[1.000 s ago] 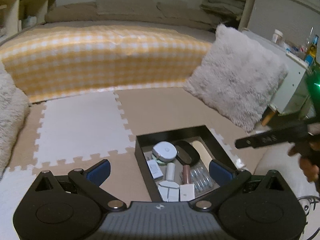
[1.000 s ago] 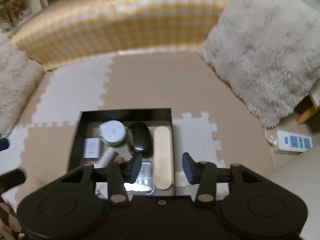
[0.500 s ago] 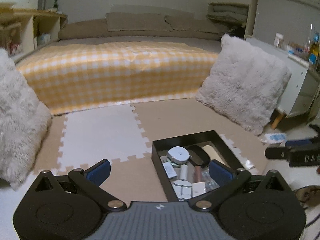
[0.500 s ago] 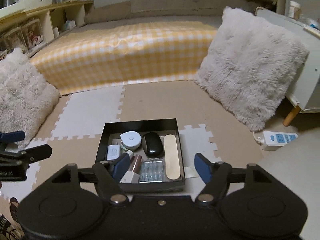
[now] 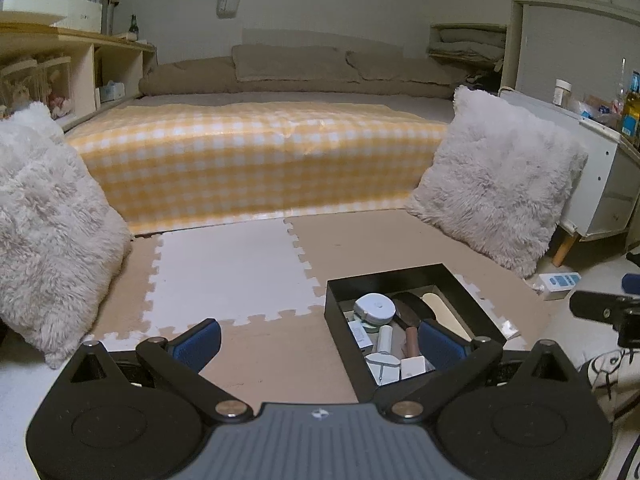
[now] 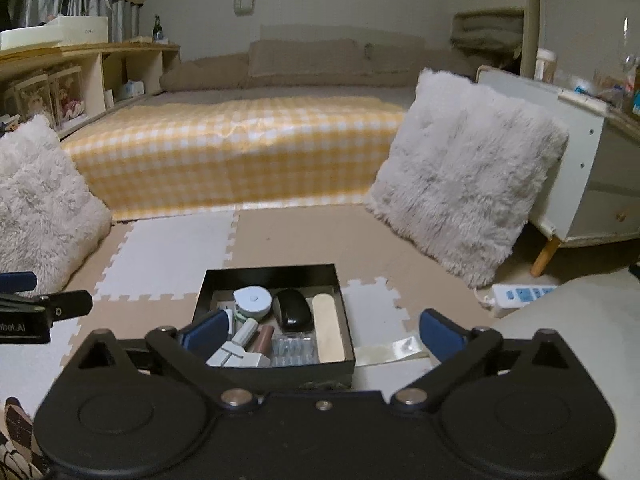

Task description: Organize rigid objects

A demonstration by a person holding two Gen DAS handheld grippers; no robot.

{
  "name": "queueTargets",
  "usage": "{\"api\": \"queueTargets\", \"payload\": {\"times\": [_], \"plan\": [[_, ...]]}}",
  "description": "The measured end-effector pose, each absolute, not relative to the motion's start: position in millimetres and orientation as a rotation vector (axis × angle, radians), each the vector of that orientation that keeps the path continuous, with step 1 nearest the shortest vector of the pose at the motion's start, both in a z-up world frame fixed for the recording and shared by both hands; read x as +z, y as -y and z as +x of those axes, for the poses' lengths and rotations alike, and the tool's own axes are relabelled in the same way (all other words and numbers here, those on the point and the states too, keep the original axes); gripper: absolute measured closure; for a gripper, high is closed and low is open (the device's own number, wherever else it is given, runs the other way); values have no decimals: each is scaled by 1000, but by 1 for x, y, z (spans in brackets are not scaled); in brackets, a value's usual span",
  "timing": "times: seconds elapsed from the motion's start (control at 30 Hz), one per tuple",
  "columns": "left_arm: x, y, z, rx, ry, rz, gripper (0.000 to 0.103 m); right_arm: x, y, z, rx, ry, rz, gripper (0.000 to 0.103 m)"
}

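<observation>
A black open box sits on the foam floor mat. It holds a round white case, a black mouse, a long beige strip, a clear blister pack, a brown tube and small white items. My left gripper is open and empty, raised behind and left of the box. My right gripper is open and empty, raised just behind the box.
A yellow checked bed stands at the back. Fluffy white pillows lie at the left and right. A white cabinet and a power strip are on the right. Shelves stand far left.
Both grippers have drawn up and back from the box, so it looks smaller and more of the room shows. The right gripper's fingers have opened wider.
</observation>
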State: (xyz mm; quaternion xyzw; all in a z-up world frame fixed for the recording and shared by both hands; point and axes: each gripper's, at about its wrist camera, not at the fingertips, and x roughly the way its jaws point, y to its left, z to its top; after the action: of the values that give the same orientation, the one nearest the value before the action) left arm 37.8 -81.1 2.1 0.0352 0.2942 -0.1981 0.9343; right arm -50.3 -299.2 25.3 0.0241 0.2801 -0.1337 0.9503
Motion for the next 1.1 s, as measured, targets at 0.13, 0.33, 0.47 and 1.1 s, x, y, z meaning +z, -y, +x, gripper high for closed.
{"api": "queueTargets", "payload": {"times": [0.13,0.33,0.47,1.1], "plan": [[0,79,30,-407,-589,77,0,27,295,-60,-302,-515,33,0],[-1,75,28,-390,-576,69,0,21,293,-65,-299,-490,25,0],[-2,75,28,-382,-568,74,0,18,292,-64,-276,-494,27,0],[-3,75,24,-388,-557,84,0,15,290,-64,-275,-498,27,0]]}}
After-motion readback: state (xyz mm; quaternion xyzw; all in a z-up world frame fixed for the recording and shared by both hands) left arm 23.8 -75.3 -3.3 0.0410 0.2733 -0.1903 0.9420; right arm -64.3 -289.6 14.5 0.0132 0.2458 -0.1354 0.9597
